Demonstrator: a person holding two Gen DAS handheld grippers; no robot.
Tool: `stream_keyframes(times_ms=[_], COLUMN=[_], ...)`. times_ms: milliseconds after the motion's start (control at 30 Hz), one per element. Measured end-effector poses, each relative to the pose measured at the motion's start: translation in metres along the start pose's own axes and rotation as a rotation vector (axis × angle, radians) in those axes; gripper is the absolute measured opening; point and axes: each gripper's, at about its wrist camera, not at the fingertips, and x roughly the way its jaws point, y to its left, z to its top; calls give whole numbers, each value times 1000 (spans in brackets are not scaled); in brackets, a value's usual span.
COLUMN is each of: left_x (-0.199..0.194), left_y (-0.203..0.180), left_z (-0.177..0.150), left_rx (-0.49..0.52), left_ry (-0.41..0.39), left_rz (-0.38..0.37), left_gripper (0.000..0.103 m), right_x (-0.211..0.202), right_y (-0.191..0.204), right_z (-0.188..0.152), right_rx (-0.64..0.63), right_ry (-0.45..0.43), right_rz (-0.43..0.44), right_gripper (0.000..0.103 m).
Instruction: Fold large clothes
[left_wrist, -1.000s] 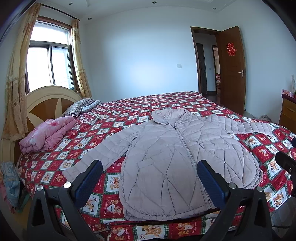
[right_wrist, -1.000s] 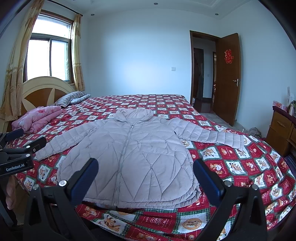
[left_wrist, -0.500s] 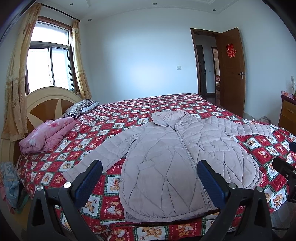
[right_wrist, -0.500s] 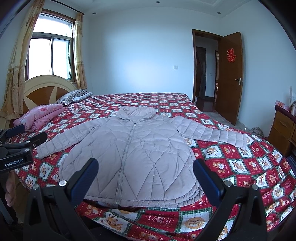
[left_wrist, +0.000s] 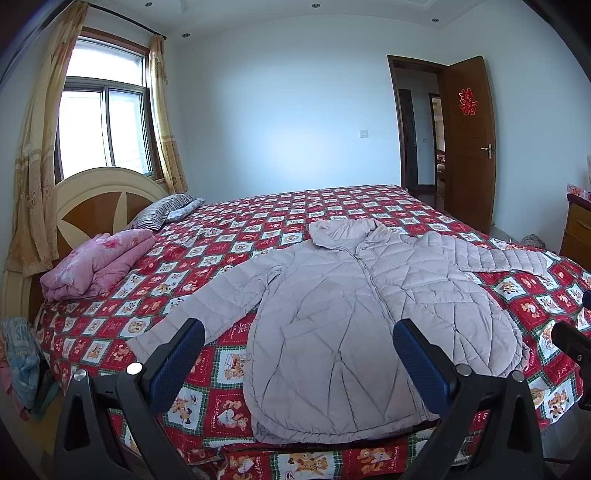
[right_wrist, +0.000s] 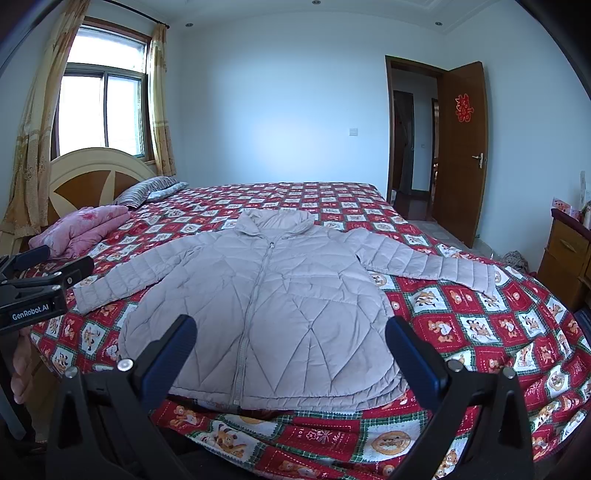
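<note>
Claws — left (left_wrist: 299, 363) and right (right_wrist: 291, 354) — gaped empty | jacket (right_wrist: 266, 306) ahead on bed (right_wrist: 461, 332), hem nearest, collar away | left sleeve (left_wrist: 207, 306) nearer left claw

A home bedroom. A wide bed with a red patchwork bear-print cover (right_wrist: 461, 325) fills the room; at its head stand a rounded cream-and-brown wooden headboard (left_wrist: 92, 199), a striped pillow (left_wrist: 159, 214) and a folded pink quilt (left_wrist: 96, 264). Beyond its foot, an open brown wooden door (right_wrist: 461, 147).

Pale quilted puffer jacket (left_wrist: 343, 325), zipped, flat face-up on the bed, sleeves spread, hem nearest.
</note>
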Motion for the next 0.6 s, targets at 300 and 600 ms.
stream_keyframes(times_ms=[300, 600], left_x=[0, 1], left_y=[2, 8], left_z=[1, 2], left_rx=[-5, -16], left_ry=[0, -5], left_rz=[2, 10], left_gripper=[102, 102], right_x=[0, 1], right_y=[2, 2], right_z=[-2, -3], right_rx=[-1, 2], right_ry=[5, 6], right_rz=[3, 10], right_gripper=[103, 103])
